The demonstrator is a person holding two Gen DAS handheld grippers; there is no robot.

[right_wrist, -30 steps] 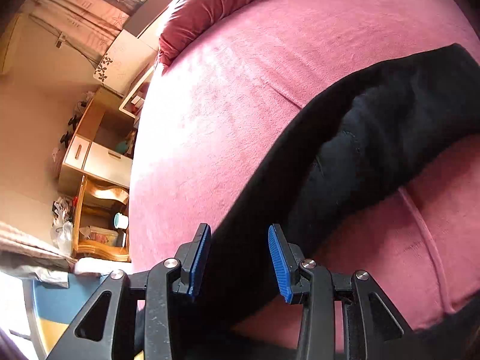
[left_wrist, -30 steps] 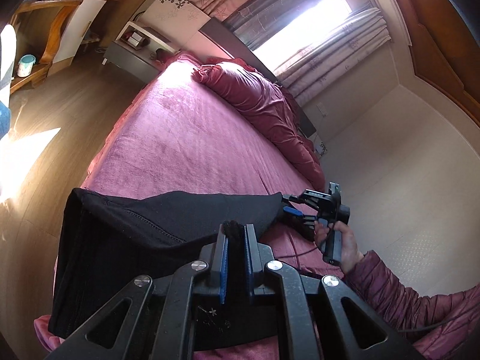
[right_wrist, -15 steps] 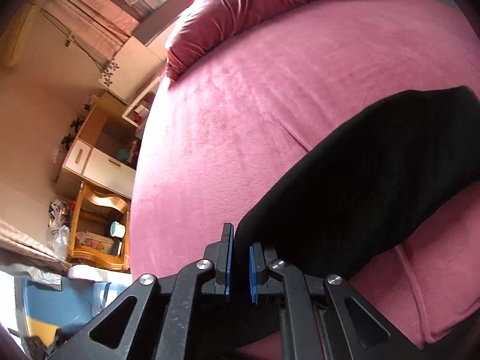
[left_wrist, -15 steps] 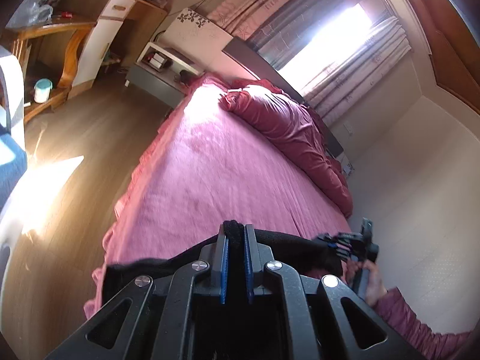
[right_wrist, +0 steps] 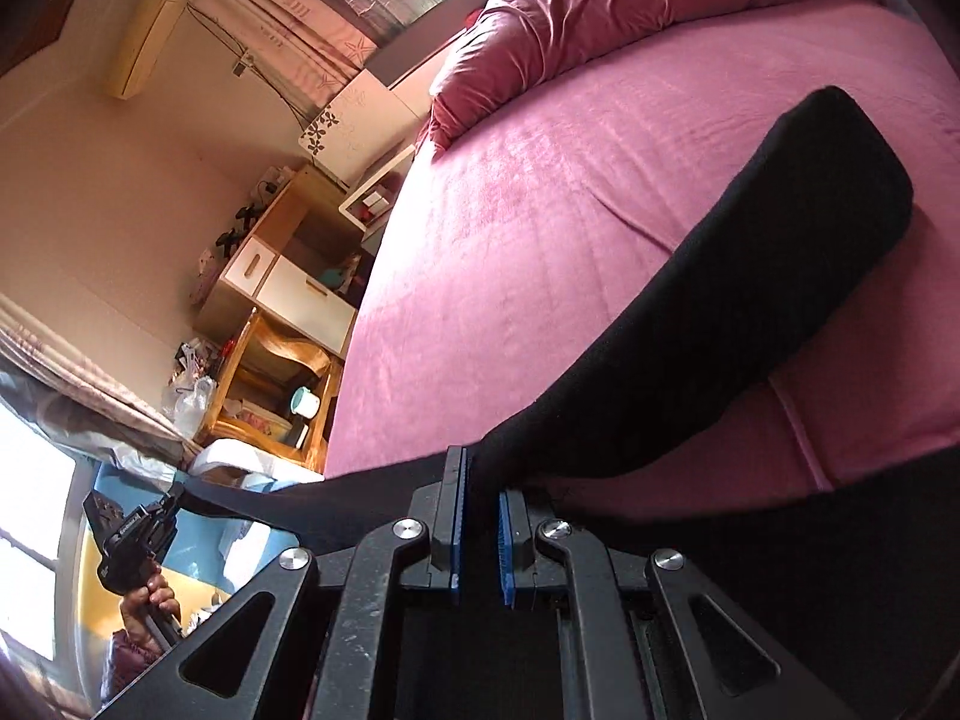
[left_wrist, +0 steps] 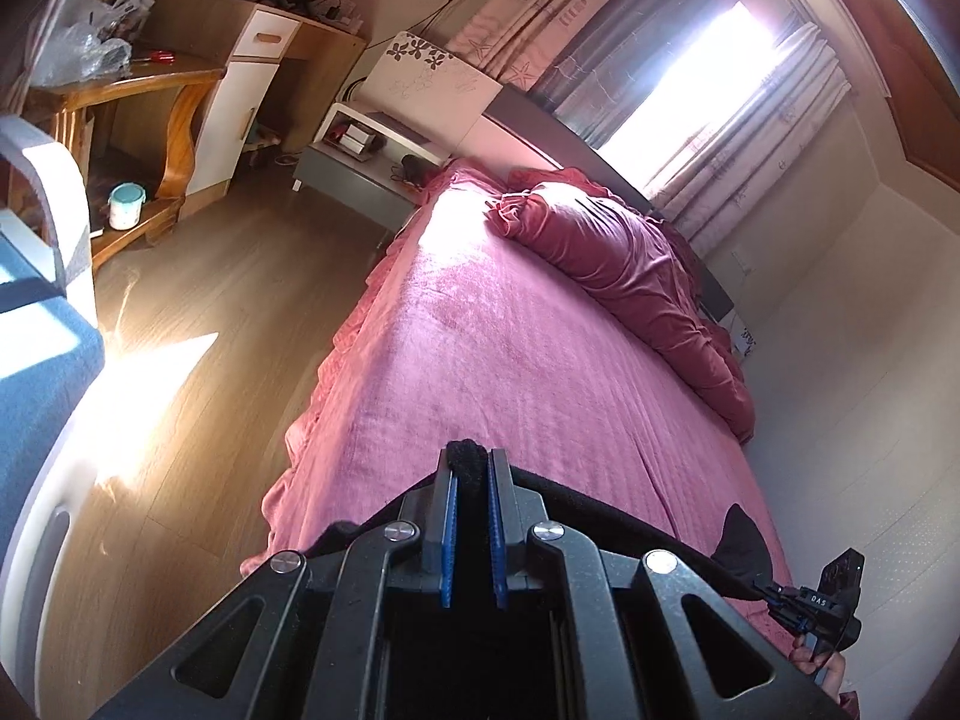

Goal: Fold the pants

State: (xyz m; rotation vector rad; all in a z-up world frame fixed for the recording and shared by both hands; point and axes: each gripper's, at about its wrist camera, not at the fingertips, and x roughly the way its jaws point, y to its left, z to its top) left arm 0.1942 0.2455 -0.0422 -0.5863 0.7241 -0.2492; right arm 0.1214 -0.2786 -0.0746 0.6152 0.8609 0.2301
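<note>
Black pants (right_wrist: 750, 312) lie partly on the pink bed (right_wrist: 540, 240), one leg stretching away across the cover. My right gripper (right_wrist: 482, 480) is shut on the near edge of the fabric. My left gripper (left_wrist: 472, 459) is shut on a bunched bit of the same pants (left_wrist: 600, 510), held above the bed (left_wrist: 510, 360). A taut black edge runs between the two grips. In the left wrist view the right gripper (left_wrist: 771, 591) shows at the lower right, pinching the cloth. In the right wrist view the left gripper (right_wrist: 177, 495) shows at the lower left, held by a hand (right_wrist: 147, 594).
A rumpled dark pink quilt (left_wrist: 630, 264) lies along the head of the bed under the curtained window (left_wrist: 690, 78). A grey nightstand (left_wrist: 360, 174), a wooden desk (left_wrist: 120, 96) and a white-and-blue chair (left_wrist: 42, 312) stand on the wood floor (left_wrist: 210, 330) beside the bed.
The right gripper's jaws have shut on the pants' edge and it has lifted and swung. Both views have risen, and the fabric now hangs stretched between the two grips.
</note>
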